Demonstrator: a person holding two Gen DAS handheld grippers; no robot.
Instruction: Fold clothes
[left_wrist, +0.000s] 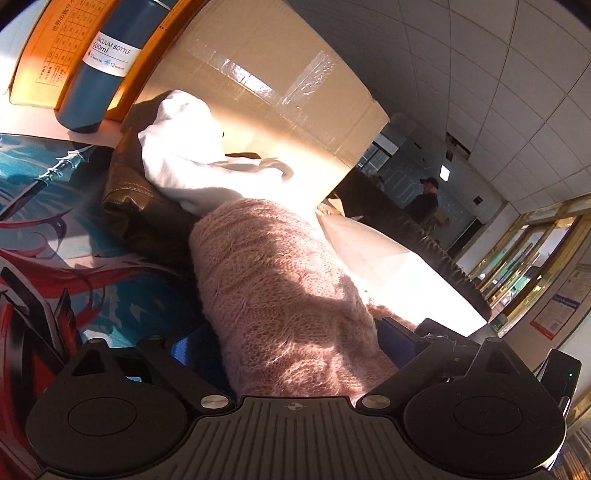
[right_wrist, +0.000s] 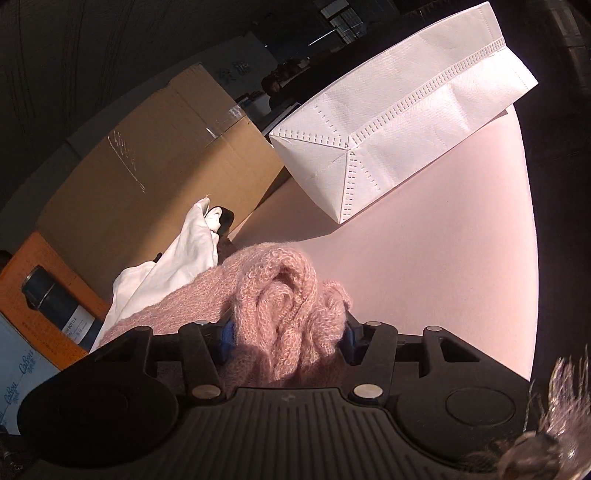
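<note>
Right tongs closed on a bunched end of the pink knitted sweater, blue pads pressing into the wool. Left tongs wide, around the thick rolled body of the same sweater; grip or only contact, cannot tell. Long axis running away from both tongs, toward white garment and dark leather piece. Beyond, cardboard box taped shut; white bag on the table, contents hidden.
</note>
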